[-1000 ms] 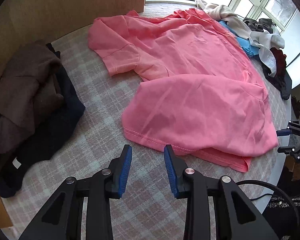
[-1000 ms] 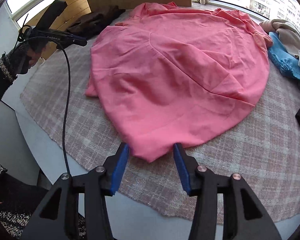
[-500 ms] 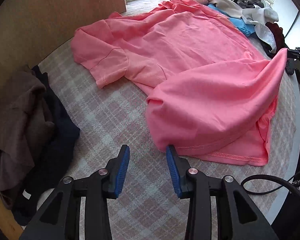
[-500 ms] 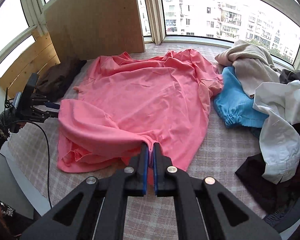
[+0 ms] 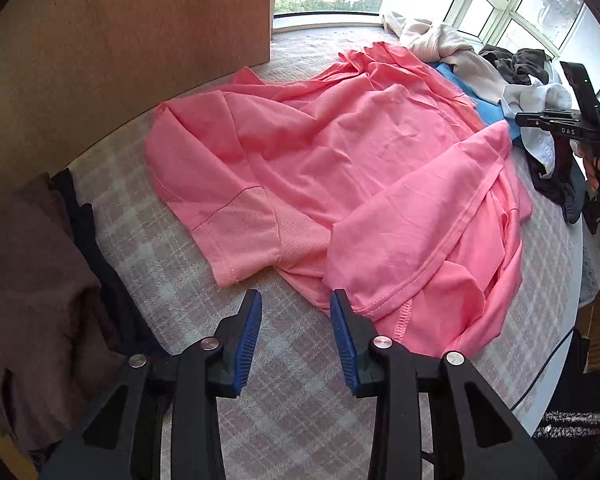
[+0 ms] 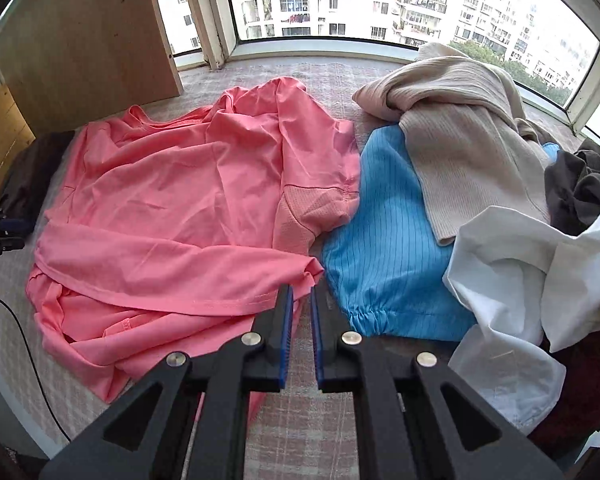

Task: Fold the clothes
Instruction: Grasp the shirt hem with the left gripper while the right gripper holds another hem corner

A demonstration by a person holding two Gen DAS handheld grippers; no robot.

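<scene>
A pink T-shirt (image 5: 340, 160) lies spread on the checked table cover (image 5: 292, 420), its lower part folded over toward the clothes pile. My left gripper (image 5: 296, 300) hovers at the shirt's near edge, jaws opening, with nothing between them; its right finger sits beside the folded hem. In the right wrist view the shirt (image 6: 180, 200) fills the left half. My right gripper (image 6: 300, 290) is at the folded hem corner, jaws opening by a narrow gap, and the corner rests just past the tips. The right gripper's body (image 5: 556, 128) shows at the shirt's far right.
Brown and dark clothes (image 5: 40, 280) are stacked at the left. A wooden board (image 5: 120, 40) stands behind. A beige sweater (image 6: 460, 132), blue garment (image 6: 388, 248), white shirt (image 6: 520, 280) and dark clothes (image 6: 588, 180) are heaped beside the shirt. A cable (image 5: 540, 380) hangs off the table edge.
My right gripper shut on the shirt's hem corner, carried it across the shirt toward the clothes pile, and now parts slightly. The left gripper moved along the near edge toward the sleeve.
</scene>
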